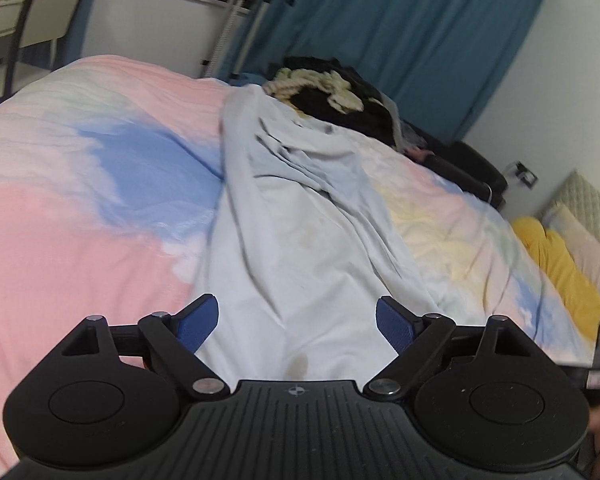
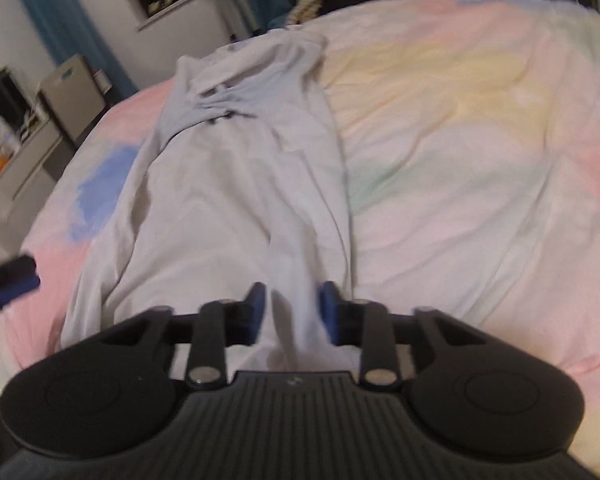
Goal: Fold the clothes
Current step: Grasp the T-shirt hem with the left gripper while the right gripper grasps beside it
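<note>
While the pale garment (image 1: 300,216) lies lengthwise down the middle of the bed (image 1: 60,240), bare quilt stays free on both sides; its far end is bunched near a dark clothes pile (image 1: 340,96) at the bed's far edge. Left tool (image 1: 298,322): jaws wide apart over the near hem, gripping nothing. Right tool (image 2: 292,312): jaws narrow, a raised fold of the garment between the pads; blur hides whether they press it.
</note>
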